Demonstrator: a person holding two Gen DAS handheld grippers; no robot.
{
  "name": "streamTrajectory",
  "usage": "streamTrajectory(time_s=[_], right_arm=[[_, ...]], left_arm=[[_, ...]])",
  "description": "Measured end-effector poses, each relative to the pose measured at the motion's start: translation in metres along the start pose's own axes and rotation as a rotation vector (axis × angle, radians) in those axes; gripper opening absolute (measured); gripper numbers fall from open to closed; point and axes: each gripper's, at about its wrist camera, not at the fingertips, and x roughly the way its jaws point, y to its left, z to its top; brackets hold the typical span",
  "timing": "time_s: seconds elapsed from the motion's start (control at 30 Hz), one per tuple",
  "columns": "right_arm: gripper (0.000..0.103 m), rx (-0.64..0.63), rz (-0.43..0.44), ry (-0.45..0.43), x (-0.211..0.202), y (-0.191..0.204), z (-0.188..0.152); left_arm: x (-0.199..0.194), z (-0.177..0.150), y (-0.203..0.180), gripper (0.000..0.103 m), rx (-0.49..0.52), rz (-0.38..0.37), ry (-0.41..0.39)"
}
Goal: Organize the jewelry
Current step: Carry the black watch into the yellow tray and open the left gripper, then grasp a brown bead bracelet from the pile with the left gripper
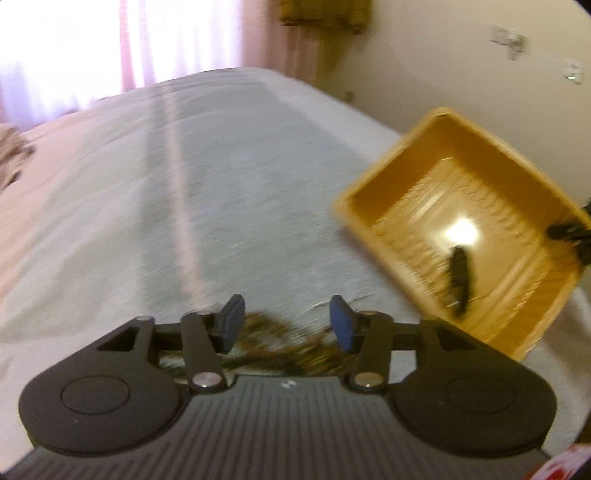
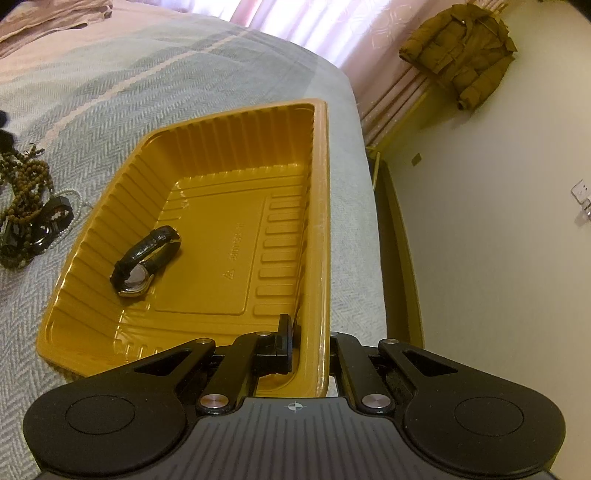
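A yellow plastic tray [image 2: 103, 229] lies on the bed near its right edge, holding a black-strapped watch [image 2: 147, 258]. My right gripper [image 2: 312, 345] is shut on the tray's near right wall. Left of the tray lies a pile of brown beads [image 2: 26, 188] with a black bangle [image 2: 55, 218] and a thin pearl string. In the blurred left wrist view, my left gripper [image 1: 287, 325] stands open just above the brown beads [image 1: 280, 349], its blue pads not pressing them. The tray [image 1: 402, 170] and watch [image 1: 458, 280] sit to its right.
A grey herringbone blanket [image 2: 147, 92] covers the bed, which drops off to the floor right of the tray. Pink curtains [image 2: 314, 29] and a brown jacket [image 2: 461, 51] hang beyond. Pink cloth [image 2: 44, 18] lies at the far left.
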Motion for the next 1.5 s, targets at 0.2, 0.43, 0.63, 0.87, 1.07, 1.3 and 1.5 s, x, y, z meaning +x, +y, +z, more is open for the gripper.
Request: streamTrajectory(time_s=[0.2,0.43,0.63,0.87,1.07,1.3,1.5], right_arm=[[0.004,0.0,0.0,-0.001,0.0,0.0,0.0],[0.004,-0.004,-0.002,-0.002,0.0,0.001,0.001],[0.004,-0.005,-0.003,-0.004,0.0,0.001,0.001],[0.004,-0.006,-0.006,-0.006,0.001,0.001,0.0],[0.004,-0.003,-0.005,-0.006,0.001,0.0,0.0],[0.004,-0.003,-0.005,-0.006,0.001,0.0,0.0],[0.004,-0.003,-0.005,-0.006,0.001,0.0,0.0]], left_arm=[[0.003,-0.033,0.032,0.051,-0.054,0.034,0.052],[0.026,-0.053,0.007,0.044,-0.006,-0.032,0.117],[0.049,-0.062,-0.007,0.027,-0.042,-0.083,0.158],[0.054,-0.064,-0.007,0.008,-0.063,-0.111,0.169],[0.033,-0.051,-0.013,0.006,-0.01,-0.107,0.131],[-0.003,-0.013,-0.022,0.006,0.057,-0.144,0.057],[-0.023,0.022,-0.042,0.006,0.106,-0.193,-0.01]])
